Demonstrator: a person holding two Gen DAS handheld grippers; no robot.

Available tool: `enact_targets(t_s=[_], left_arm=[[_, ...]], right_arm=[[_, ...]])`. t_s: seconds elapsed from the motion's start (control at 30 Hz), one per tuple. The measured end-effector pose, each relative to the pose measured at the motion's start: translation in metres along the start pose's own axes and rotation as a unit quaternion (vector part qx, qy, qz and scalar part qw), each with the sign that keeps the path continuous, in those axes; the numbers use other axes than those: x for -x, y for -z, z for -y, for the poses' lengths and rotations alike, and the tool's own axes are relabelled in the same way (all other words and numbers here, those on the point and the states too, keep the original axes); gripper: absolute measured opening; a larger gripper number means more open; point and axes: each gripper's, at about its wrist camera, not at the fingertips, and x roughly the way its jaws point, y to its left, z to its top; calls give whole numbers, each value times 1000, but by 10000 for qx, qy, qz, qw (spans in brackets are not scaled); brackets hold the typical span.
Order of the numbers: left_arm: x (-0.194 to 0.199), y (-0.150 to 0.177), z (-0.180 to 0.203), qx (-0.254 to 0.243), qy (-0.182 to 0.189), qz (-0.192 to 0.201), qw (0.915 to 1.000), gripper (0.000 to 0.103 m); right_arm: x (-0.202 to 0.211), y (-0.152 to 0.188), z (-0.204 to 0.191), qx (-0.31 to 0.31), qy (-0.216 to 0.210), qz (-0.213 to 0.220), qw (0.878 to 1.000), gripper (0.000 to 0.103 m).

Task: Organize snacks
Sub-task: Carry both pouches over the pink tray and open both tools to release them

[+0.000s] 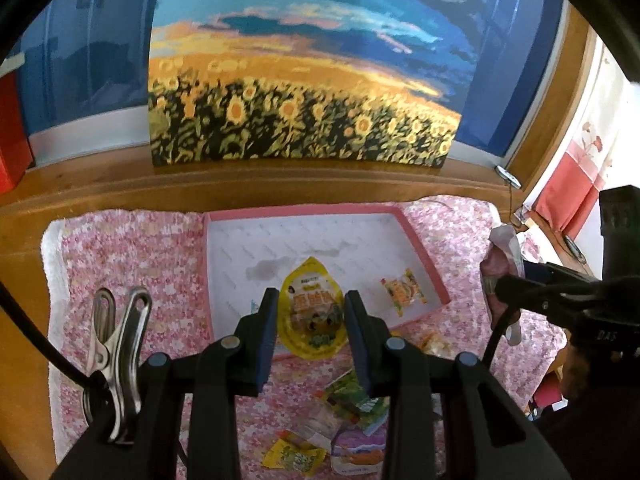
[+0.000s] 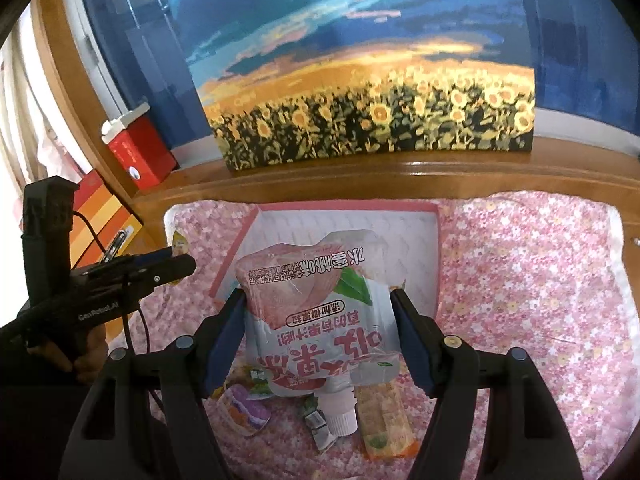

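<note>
My left gripper [image 1: 312, 294] is shut on a yellow snack pouch [image 1: 312, 316], held upright over the front rim of a pink-edged white tray [image 1: 304, 212]. A small orange packet [image 1: 404, 292] lies in the tray's right part. My right gripper [image 2: 318, 294] is shut on a pink and white peach jelly pouch [image 2: 320, 320], cap end toward the camera, in front of the tray [image 2: 348, 206]. In the left wrist view the right gripper [image 1: 500, 286] is to the right of the tray. The right wrist view has the left gripper [image 2: 184, 266] at the tray's left.
Loose snacks lie on the pink floral cloth [image 1: 132, 264] near me: a green packet [image 1: 356, 400], a yellow packet [image 1: 296, 456], a purple cup [image 2: 244, 404], an orange bar [image 2: 384, 420]. A sunflower painting [image 1: 304, 120] leans on the wooden ledge behind. A red box [image 2: 140, 152] stands at the left.
</note>
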Motion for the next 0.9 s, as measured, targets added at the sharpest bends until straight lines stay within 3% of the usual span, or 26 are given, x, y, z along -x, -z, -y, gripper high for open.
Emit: enact_targets(t_s=[0.33, 0.9], left_arm=[[-39, -4, -16, 269, -29, -433, 9987, 34], [-105, -13, -14, 67, 66, -994, 9950, 34]], right_arm=[[-50, -9, 17, -207, -176, -505, 9984, 72], [-136, -13, 50, -868, -584, -1297, 9860, 72]])
